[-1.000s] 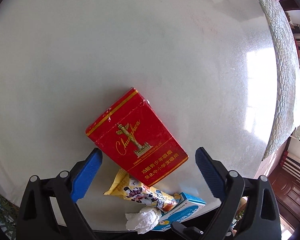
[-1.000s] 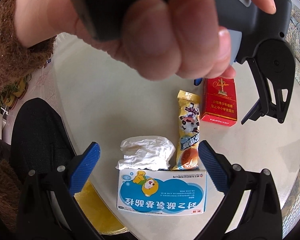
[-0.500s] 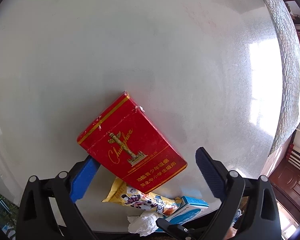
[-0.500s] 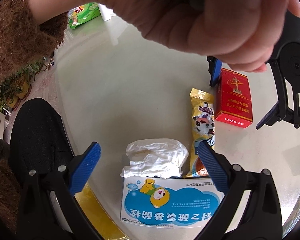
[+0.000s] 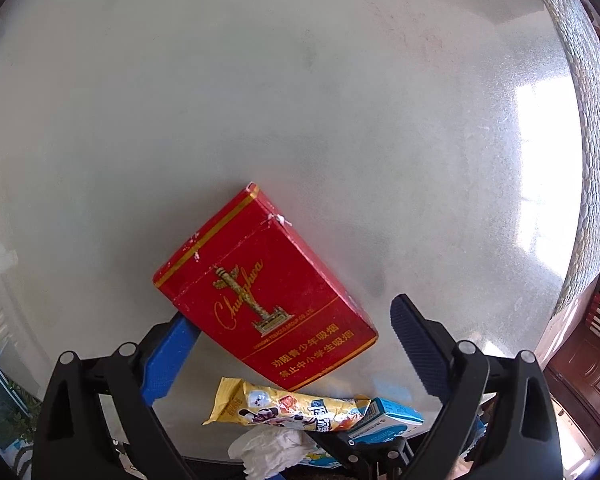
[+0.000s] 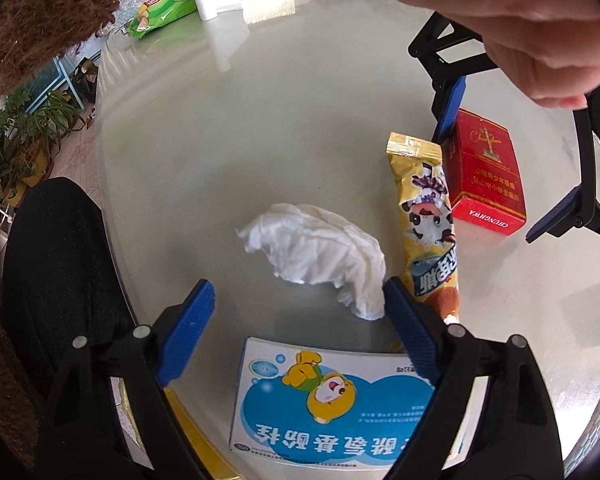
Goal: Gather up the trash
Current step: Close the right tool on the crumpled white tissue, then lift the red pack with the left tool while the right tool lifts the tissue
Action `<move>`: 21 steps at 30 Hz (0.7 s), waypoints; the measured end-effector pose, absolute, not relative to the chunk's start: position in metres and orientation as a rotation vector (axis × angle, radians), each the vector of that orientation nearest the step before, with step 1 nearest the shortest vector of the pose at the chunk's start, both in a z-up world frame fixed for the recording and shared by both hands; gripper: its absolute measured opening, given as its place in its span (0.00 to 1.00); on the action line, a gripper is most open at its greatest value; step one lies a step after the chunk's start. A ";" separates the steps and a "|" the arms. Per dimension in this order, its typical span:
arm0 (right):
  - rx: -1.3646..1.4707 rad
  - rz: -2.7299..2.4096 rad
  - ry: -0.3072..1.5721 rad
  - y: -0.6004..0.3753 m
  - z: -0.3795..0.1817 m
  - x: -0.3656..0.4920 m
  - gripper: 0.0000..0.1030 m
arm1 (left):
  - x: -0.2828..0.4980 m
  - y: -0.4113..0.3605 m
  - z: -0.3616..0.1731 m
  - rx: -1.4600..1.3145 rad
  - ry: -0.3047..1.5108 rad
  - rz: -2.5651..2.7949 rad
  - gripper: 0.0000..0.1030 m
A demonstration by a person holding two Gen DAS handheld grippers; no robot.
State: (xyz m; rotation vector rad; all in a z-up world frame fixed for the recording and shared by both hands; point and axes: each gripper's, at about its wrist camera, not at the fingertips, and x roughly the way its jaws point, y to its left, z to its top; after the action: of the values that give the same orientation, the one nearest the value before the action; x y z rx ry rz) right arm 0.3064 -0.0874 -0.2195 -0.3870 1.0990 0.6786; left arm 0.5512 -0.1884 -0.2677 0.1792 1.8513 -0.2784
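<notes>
Gleaming pale glass tabletop [image 6: 260, 128] bears trash; potted plants [image 6: 16, 148] stand beside.

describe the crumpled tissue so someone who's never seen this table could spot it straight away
On the pale round table, look near the edge closest to the person, just beyond the blue-and-white box. The tissue lies left of the yellow snack wrapper. It is the only plain white, crumpled, unprinted piece among the trash.
</notes>
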 end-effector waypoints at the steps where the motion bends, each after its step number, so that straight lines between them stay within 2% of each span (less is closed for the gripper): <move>1: -0.390 0.673 1.095 -0.088 -0.219 0.306 0.75 | 0.552 -0.189 -0.268 0.185 1.854 -0.280 0.89; 8: -0.342 0.667 1.067 -0.099 -0.214 0.313 0.74 | 0.558 -0.192 -0.269 0.210 1.871 -0.287 0.89; 19: -0.346 0.614 1.018 -0.101 -0.214 0.315 0.43 | 0.555 -0.200 -0.270 0.265 1.863 -0.275 0.80; 21: -0.359 0.597 1.004 -0.102 -0.213 0.313 0.39 | 0.555 -0.201 -0.269 0.273 1.854 -0.284 0.79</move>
State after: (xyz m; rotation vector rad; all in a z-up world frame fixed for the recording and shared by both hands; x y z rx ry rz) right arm 0.3130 -0.1016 -0.2129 -0.3587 1.0039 0.5971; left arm 0.5547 -0.2007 -0.2687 0.2733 1.8539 -0.2839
